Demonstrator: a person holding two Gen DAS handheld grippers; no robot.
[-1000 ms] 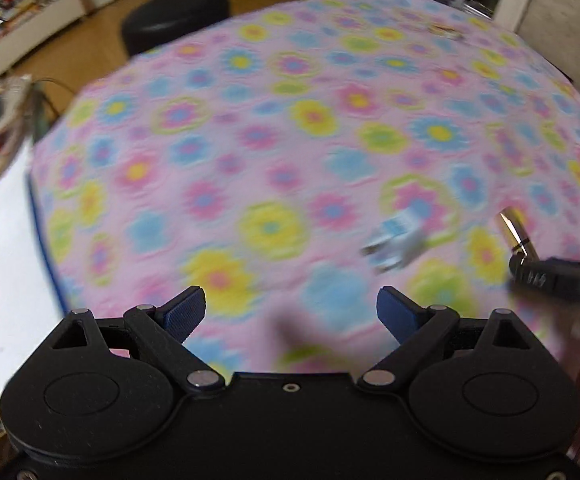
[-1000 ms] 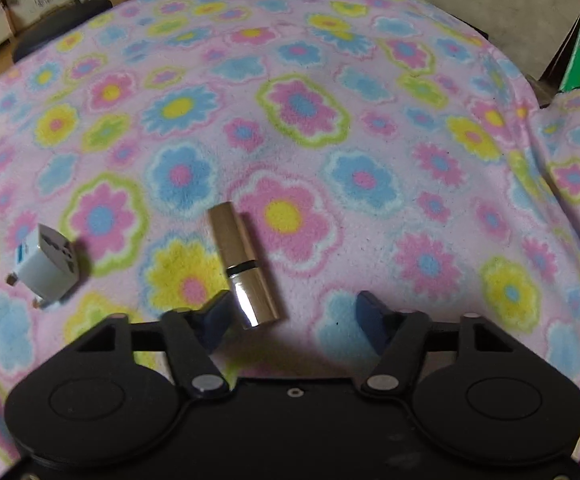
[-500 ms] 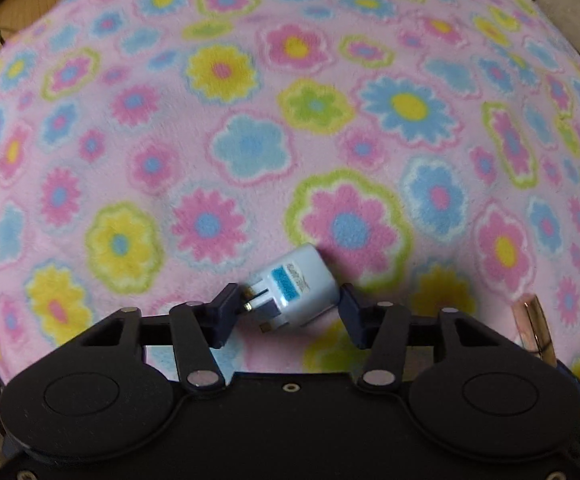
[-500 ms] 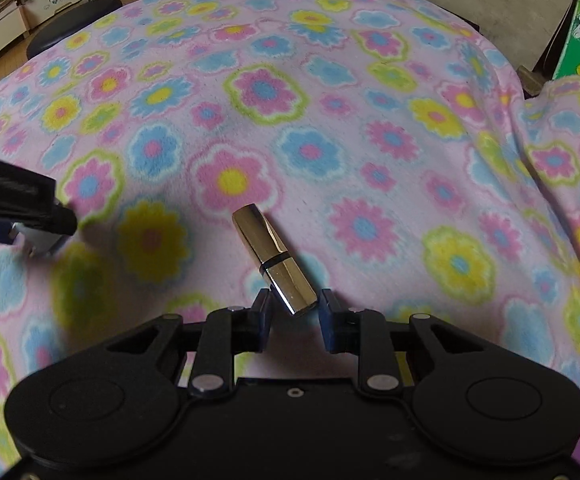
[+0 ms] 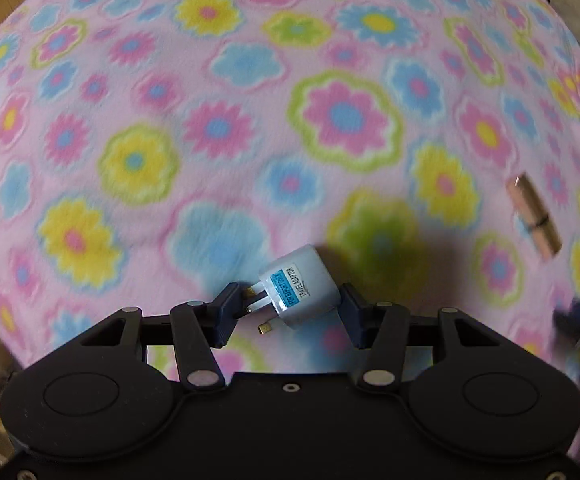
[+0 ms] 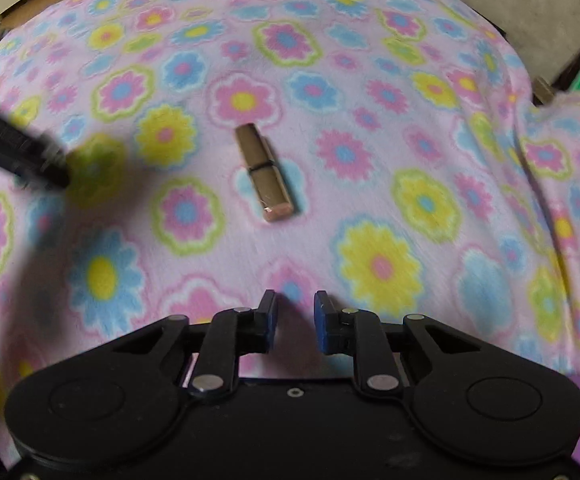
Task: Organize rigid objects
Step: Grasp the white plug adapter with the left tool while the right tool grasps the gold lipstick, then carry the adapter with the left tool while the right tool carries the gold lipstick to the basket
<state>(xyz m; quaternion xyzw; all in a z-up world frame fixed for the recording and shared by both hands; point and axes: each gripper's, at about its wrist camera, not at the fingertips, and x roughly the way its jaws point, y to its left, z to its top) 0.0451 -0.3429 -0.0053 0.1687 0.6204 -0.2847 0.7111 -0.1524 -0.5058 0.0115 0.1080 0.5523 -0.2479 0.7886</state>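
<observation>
White travel adapter plug with a blue label and brass pins (image 5: 298,294) is pinched in the left hand-held gripper (image 5: 285,312): one pad is set against the pin side, the other against the rounded body. The plug's axis runs across the jaws, pins toward the left of the wrist view, body tilted. It appears lifted just off the pink flower-print fleece blanket (image 5: 249,140); contact with the blanket cannot be confirmed.

Gold square-section lipstick tube with a black band (image 6: 265,174) lies flat on the blanket, free of both tools. Its long axis runs away from the right hand-held gripper (image 6: 294,320), angled slightly left, near end closest. That gripper is nearly closed on nothing, its jaws having just eased apart slightly, with the tube well ahead of its tips.

Judgement: the right side is nearer the tube; the jaws would need spreading and straddling across its short width. Placement target not visible. Carrying surface is not identifiable under the blanket.
</observation>
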